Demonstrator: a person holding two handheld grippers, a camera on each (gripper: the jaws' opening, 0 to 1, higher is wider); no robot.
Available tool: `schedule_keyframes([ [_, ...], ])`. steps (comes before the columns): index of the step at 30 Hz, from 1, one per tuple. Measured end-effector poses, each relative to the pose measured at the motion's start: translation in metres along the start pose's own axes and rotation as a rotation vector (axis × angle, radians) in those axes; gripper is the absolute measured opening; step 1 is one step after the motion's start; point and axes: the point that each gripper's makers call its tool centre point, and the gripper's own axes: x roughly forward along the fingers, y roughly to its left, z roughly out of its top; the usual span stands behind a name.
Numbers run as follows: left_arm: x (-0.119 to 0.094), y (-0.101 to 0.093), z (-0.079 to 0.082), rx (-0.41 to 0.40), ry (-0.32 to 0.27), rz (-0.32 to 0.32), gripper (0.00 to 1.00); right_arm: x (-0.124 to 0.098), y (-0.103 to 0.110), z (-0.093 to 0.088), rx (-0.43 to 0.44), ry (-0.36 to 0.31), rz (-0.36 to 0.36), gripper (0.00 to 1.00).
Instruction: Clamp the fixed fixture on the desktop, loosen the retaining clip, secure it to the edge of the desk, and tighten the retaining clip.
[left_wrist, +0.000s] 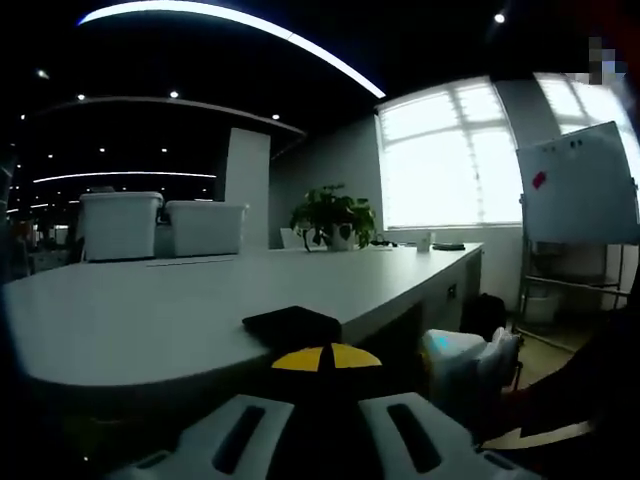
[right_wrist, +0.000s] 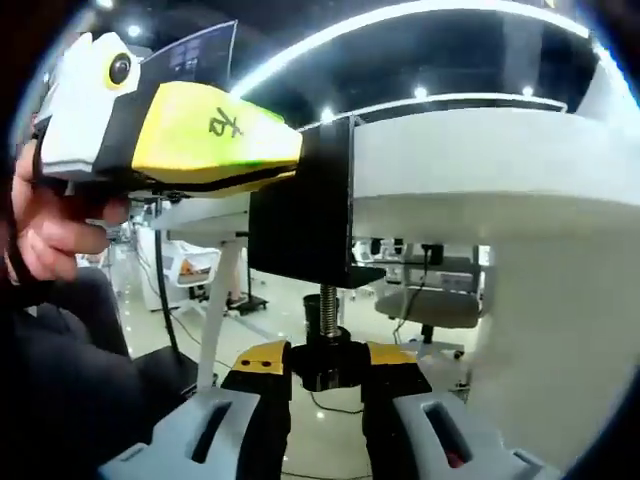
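The black clamp fixture (right_wrist: 305, 205) sits over the edge of the white desk (right_wrist: 480, 170), its top plate (left_wrist: 292, 322) lying on the desktop (left_wrist: 150, 310). My left gripper (left_wrist: 327, 357) is shut on the fixture from the side; in the right gripper view it enters from the left as a yellow and white body (right_wrist: 215, 135), held by a hand (right_wrist: 50, 235). Below the desk a threaded screw (right_wrist: 327, 305) runs down to a black knob (right_wrist: 330, 368), the retaining clip. My right gripper (right_wrist: 330, 362) is shut on that knob, with a yellow pad on each side.
Two white bins (left_wrist: 160, 225) and a potted plant (left_wrist: 333, 215) stand at the desk's far end. A whiteboard (left_wrist: 580, 185) stands to the right by bright windows. Under the desk are a white leg (right_wrist: 222, 300) and a chair (right_wrist: 430, 305).
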Motion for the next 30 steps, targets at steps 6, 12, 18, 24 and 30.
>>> schedule_keyframes([
  [6, 0.000, 0.000, 0.000, 0.000, -0.003, 0.002, 0.01, 0.003, 0.010, 0.001, 0.045, -0.022, 0.201, 0.25],
  [12, 0.000, 0.000, 0.001, -0.020, 0.005, -0.002, 0.01, 0.003, 0.015, 0.002, 0.075, -0.039, 0.350, 0.25],
  [18, 0.000, 0.000, 0.000, -0.011, 0.015, -0.012, 0.01, 0.003, 0.018, 0.003, 0.095, -0.062, 0.394, 0.26],
  [24, 0.000, 0.000, 0.000, -0.007, 0.011, -0.008, 0.01, 0.002, 0.014, 0.001, 0.127, -0.019, 0.295, 0.27],
  [30, 0.000, -0.001, 0.000, 0.016, 0.012, -0.001, 0.01, -0.003, 0.000, 0.006, 0.025, -0.029, 0.062, 0.33],
])
